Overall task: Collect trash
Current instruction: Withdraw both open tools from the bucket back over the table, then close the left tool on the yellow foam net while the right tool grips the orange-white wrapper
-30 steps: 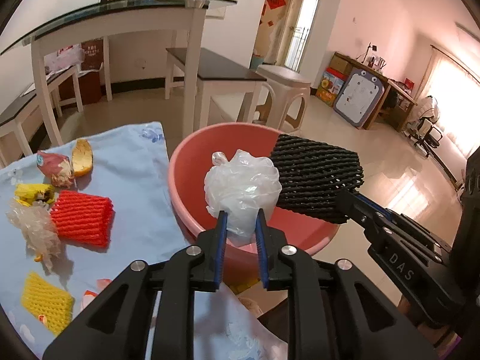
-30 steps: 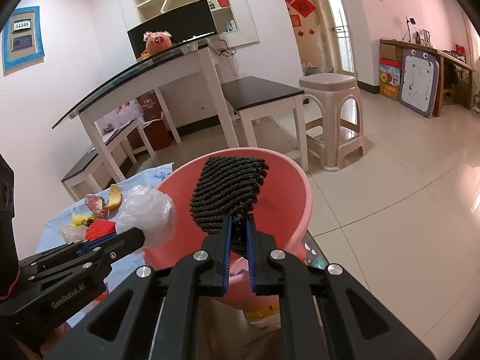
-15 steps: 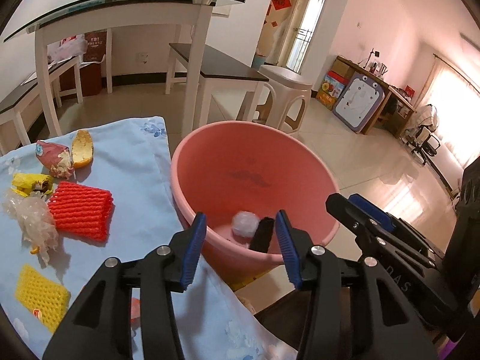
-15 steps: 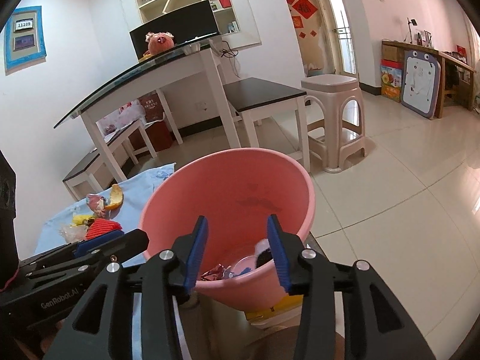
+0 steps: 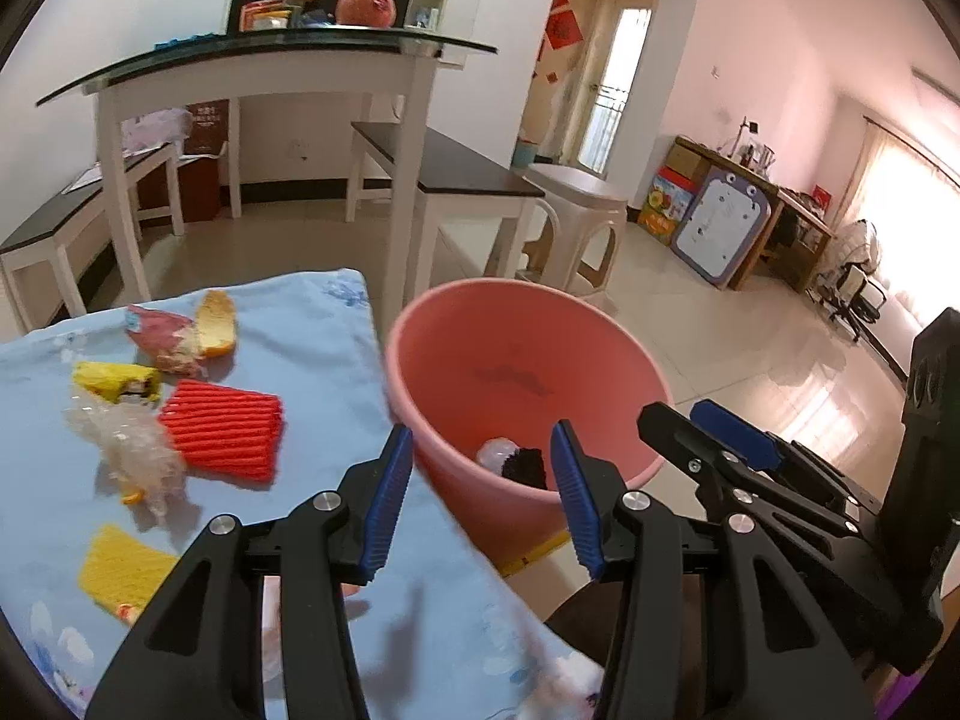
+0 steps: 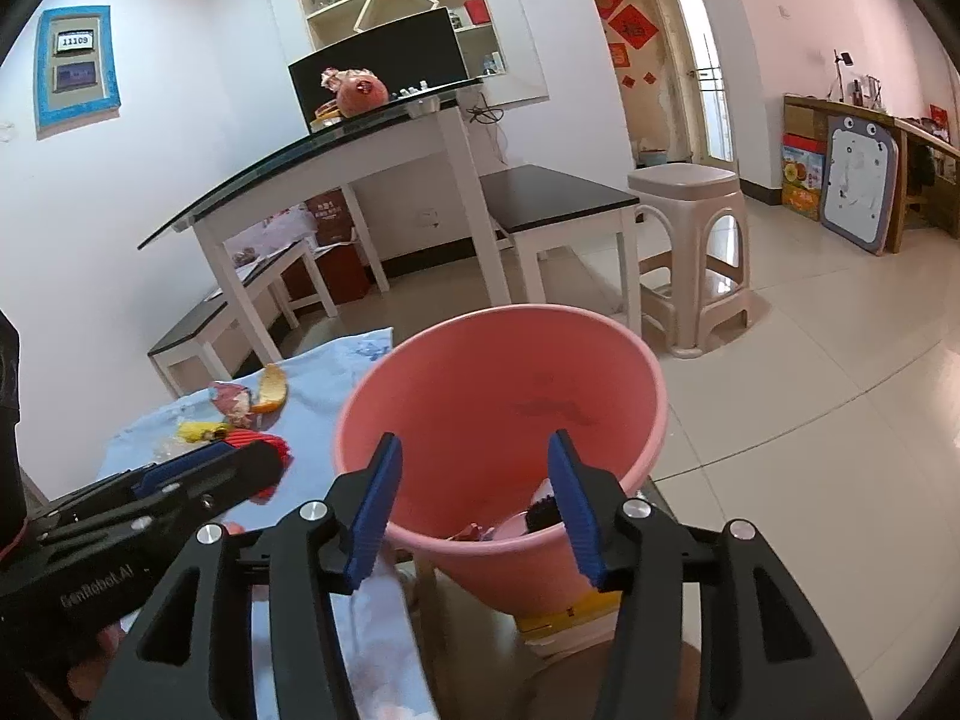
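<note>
The right tongs (image 6: 474, 498) are opening over the near rim of a pink basin (image 6: 504, 372), nothing between the blue pads; scraps lie at its bottom. To the left the left tongs (image 6: 180, 480) reach over the blue-clothed tabletop (image 6: 336, 372), where orange peel (image 6: 273, 390) lies farther off

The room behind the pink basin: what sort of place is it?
Most likely a home's living and dining area: a glass-topped table with dark-topped benches, a plastic stool, and a child's drawing board leaning on a sideboard.
</note>
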Demonstrator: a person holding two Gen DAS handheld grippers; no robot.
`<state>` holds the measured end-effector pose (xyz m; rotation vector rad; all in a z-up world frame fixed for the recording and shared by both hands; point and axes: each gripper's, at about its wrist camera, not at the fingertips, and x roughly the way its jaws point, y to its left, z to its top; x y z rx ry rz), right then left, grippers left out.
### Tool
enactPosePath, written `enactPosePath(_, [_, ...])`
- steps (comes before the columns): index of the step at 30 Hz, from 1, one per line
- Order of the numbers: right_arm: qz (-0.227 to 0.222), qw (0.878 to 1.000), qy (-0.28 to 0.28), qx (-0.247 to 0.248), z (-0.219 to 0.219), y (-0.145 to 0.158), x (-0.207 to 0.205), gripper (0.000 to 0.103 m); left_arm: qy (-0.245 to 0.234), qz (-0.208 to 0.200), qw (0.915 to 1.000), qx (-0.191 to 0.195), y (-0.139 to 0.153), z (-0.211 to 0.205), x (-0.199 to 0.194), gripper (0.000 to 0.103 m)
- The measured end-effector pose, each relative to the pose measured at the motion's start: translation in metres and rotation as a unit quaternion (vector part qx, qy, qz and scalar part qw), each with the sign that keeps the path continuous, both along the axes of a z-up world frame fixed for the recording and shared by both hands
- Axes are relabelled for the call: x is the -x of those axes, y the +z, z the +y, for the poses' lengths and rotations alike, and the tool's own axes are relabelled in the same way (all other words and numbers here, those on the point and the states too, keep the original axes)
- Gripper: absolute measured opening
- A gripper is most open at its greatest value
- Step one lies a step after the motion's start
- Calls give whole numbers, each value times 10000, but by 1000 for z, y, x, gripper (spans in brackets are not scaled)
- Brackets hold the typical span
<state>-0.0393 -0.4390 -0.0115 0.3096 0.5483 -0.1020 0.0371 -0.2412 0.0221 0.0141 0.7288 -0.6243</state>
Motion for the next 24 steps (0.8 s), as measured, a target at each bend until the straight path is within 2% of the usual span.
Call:
enactPosePath(8, [-62,9995,288,62,26,7,6,55,522,-151,9985,-38,11,50,3,48])
enactPosePath(15, [-76,9976,689,-49,57,7,7,57,1210,-161,9923,-217,9,113,3,48])
enactPosePath(19, [-4,9954,952,-121,78,0,2,58,1710,77,9851,-188,-1,156,1,48])
enactPosePath(24, [135,9912,1310,-149,103,-9,-3,58,2102,417,9766,-165,-19,187,2,48])
